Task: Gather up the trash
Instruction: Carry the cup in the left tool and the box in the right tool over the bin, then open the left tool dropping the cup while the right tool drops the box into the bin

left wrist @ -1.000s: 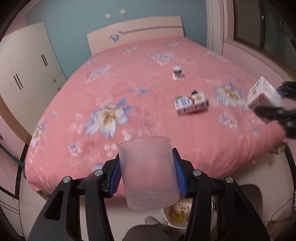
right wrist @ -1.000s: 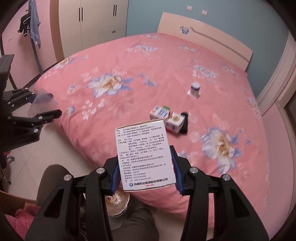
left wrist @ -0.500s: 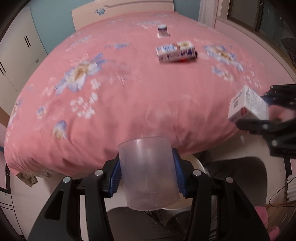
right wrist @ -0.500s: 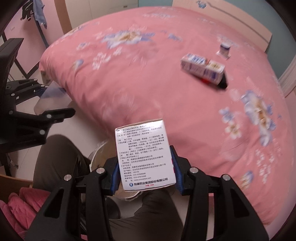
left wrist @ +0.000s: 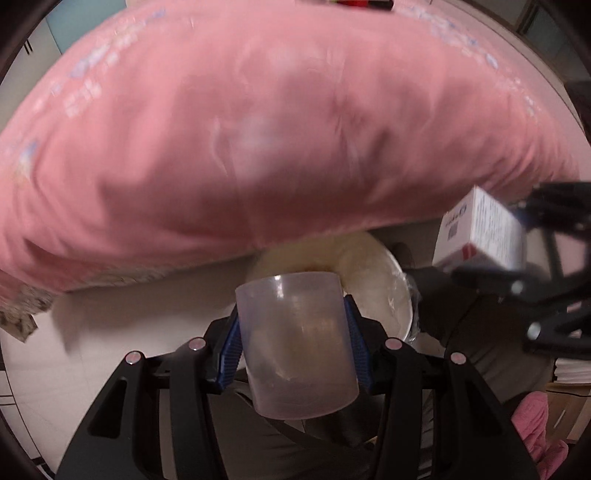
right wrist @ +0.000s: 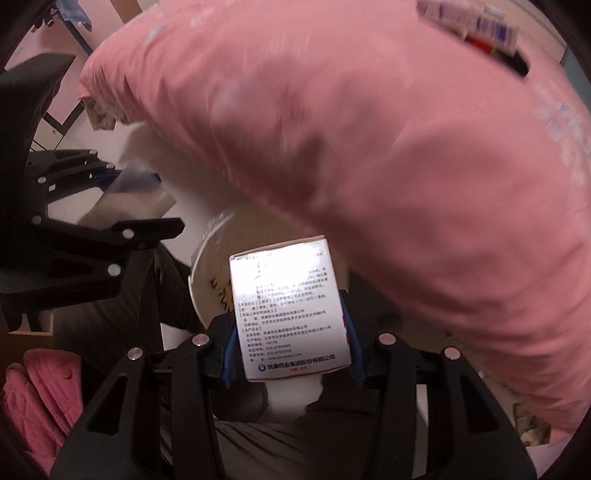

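- Pink bedspread (left wrist: pixel 280 122) bulges over the bed's near edge; a lined trash bin (left wrist: pixel 384 280) sits on the floor below.
- My left claw (left wrist: pixel 295 343) pinches a translucent cup (left wrist: pixel 295 343) above the bin.
- My right claw (right wrist: pixel 290 332) pinches a medicine box (right wrist: pixel 288 314) over its rim.
- Risk: releasing off-centre could bounce either piece onto the floor.
- More cartons (right wrist: pixel 476 26) lie by the bed's far edge.

The pink bedspread (left wrist: pixel 258 147) is motion-blurred — the bin (right wrist: pixel 207 291) sits half hidden behind the box (right wrist: pixel 288 310).

Dim indoor light, motion blur, fisheye warping.
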Available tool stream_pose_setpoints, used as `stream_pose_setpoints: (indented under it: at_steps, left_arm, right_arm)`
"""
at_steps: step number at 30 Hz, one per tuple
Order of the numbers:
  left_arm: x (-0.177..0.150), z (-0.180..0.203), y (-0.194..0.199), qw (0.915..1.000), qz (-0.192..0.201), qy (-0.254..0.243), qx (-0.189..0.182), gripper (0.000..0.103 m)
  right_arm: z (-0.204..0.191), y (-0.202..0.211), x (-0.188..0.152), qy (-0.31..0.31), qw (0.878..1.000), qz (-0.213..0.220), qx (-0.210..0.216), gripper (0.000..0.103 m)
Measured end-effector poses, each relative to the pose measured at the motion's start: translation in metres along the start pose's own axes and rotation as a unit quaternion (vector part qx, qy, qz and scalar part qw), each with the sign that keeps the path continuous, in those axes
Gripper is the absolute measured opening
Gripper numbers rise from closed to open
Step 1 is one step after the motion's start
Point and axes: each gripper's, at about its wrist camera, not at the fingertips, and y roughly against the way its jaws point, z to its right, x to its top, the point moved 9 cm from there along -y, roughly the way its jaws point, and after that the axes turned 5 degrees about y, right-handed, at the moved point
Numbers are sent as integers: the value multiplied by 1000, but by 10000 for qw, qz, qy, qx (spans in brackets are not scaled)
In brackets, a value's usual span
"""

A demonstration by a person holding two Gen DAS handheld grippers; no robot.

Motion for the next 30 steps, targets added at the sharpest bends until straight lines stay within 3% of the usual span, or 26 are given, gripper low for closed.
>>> stream_pose_setpoints:
  at_steps: [17,30]
  left_arm:
    - [-36,7,-119,9943,-983,281,-291,52]
    - [-48,2,-197,9836,-1586,699,-495,52]
  right_arm:
    - [-14,-133,-41,-518,9921,-933,660,47]
    - [-16,-202,-55,-1045,9815,-1283,962,47]
